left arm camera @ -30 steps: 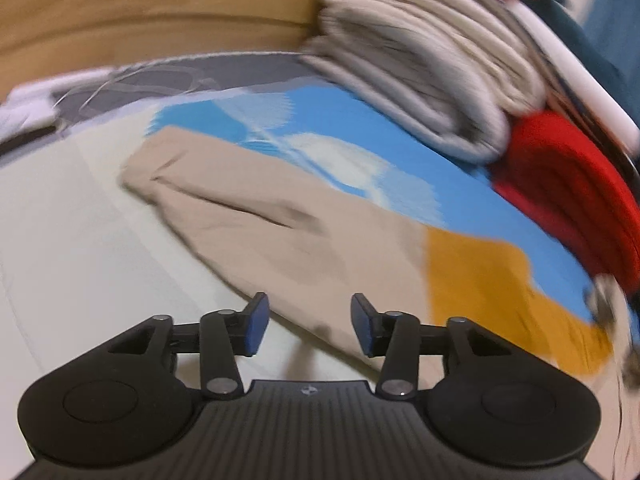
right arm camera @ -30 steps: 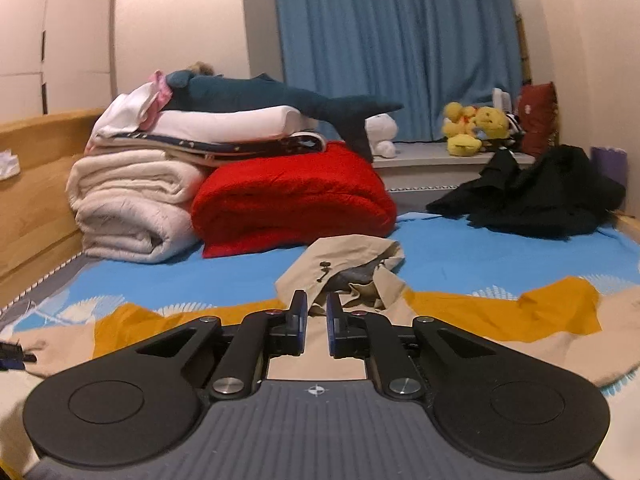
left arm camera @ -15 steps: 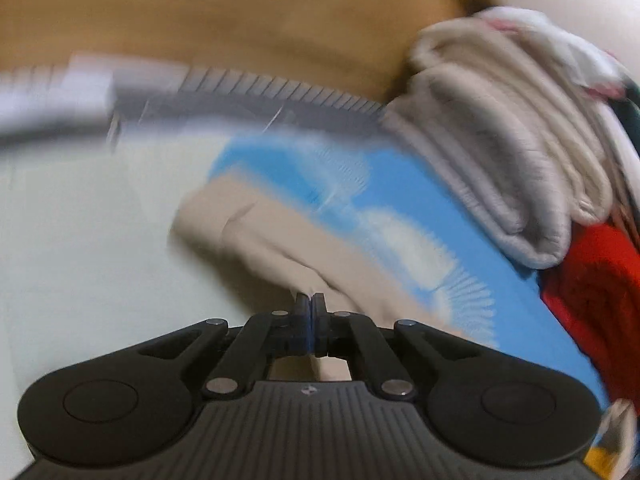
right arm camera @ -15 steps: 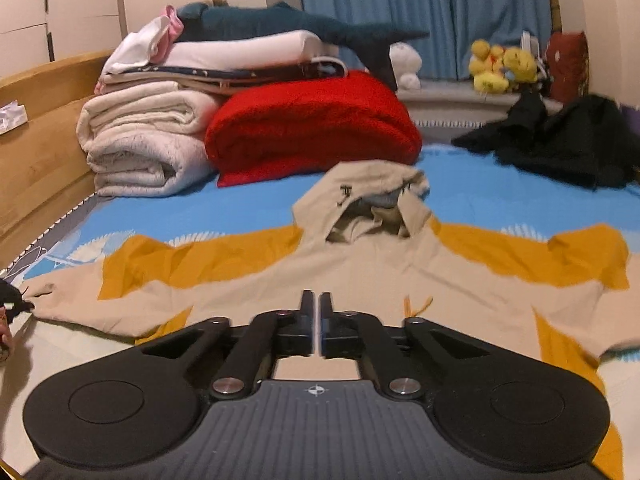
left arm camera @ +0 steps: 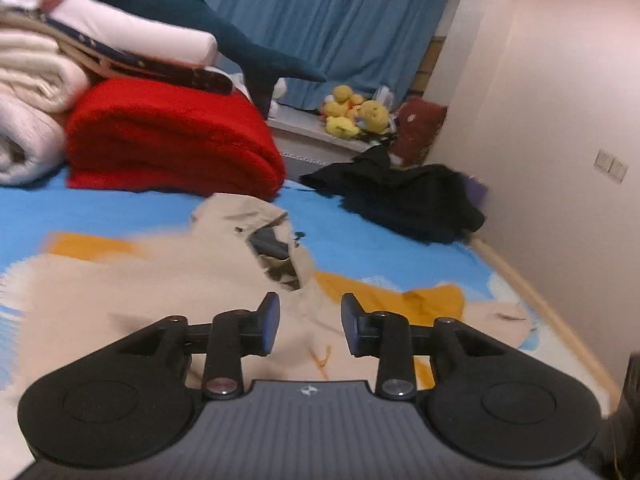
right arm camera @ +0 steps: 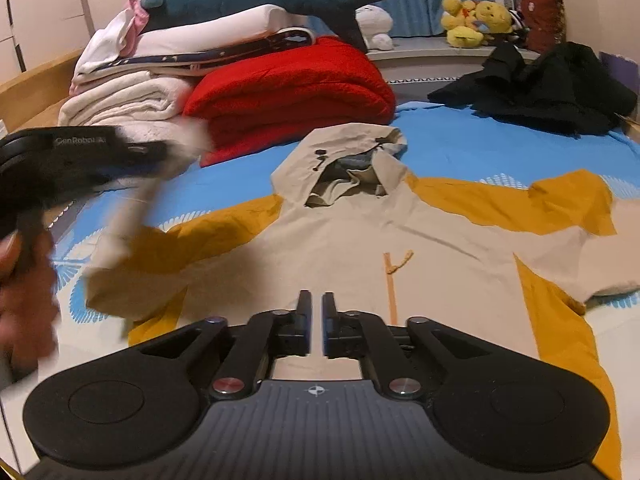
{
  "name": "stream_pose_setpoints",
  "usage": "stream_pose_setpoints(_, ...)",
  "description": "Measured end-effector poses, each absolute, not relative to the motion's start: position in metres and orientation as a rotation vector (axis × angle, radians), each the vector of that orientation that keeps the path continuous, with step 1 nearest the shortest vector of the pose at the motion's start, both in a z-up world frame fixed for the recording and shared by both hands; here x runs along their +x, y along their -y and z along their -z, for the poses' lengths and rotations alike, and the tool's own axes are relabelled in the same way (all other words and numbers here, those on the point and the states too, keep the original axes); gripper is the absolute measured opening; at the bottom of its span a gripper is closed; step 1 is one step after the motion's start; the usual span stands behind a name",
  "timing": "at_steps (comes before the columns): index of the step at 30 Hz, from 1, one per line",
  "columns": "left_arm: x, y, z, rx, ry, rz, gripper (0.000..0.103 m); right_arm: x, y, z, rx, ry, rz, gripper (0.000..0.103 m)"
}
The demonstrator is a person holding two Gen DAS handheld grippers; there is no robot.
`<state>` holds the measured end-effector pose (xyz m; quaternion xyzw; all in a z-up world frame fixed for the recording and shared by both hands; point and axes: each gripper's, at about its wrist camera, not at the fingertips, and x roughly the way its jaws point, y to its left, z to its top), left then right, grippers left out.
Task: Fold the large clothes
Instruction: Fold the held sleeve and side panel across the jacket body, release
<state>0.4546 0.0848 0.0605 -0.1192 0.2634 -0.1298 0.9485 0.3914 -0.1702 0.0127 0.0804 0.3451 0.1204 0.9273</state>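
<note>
A beige and mustard hooded jacket (right arm camera: 360, 248) lies front-up across the blue bed sheet (right arm camera: 460, 144), hood (right arm camera: 344, 164) toward the far side. My right gripper (right arm camera: 316, 320) hovers over its chest; its jaws are opening, a narrow gap with nothing in it. My left gripper (left arm camera: 308, 324) points over the jacket (left arm camera: 180, 280) below the hood, jaws opening and nothing between them. In the right wrist view the left gripper (right arm camera: 148, 152) is a blur at the left, with the beige sleeve (right arm camera: 128, 220) streaked below its tip. A person's hand (right arm camera: 24, 288) holds it.
Behind the jacket sit a folded red blanket (right arm camera: 292, 92), white blankets (right arm camera: 120, 108) and a plush shark (right arm camera: 256, 0). Black clothes (right arm camera: 552, 88) are heaped at the back right, yellow plush toys (right arm camera: 476, 20) on the ledge. A wall (left arm camera: 560, 160) runs along the bed's right side.
The left gripper shut on the sleeve end, swung it up and across toward the jacket's middle, then parted its jaws. The right gripper tipped down over the jacket, shut, then parted slightly.
</note>
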Motion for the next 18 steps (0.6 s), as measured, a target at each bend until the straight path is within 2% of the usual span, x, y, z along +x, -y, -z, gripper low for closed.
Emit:
stream_pose_setpoints(2, 0.440, -0.105, -0.069, -0.297, -0.564, 0.181, 0.038, 0.392, 0.182, -0.015, 0.214, -0.709, -0.229, 0.022)
stream_pose_setpoints(5, 0.418, -0.142, -0.071, -0.317, -0.562, -0.002, 0.039, 0.394, 0.198, -0.017, 0.280, -0.696, -0.216, 0.022)
stream_pose_setpoints(8, 0.407, -0.165, -0.038, -0.202, -0.556, -0.181, 0.043, 0.396, 0.204, -0.013, 0.283, -0.672, -0.191, 0.021)
stream_pose_setpoints(11, 0.436, -0.183, 0.006, -0.153, -0.767, -0.264, 0.042, 0.404, 0.204, 0.000, 0.298, -0.691, -0.182, 0.010)
stream_pose_setpoints(18, 0.464, -0.207, 0.012, -0.275, -0.751, -0.246, 0.044, 0.427, 0.183, 0.033, 0.344, -0.743, -0.220, 0.012)
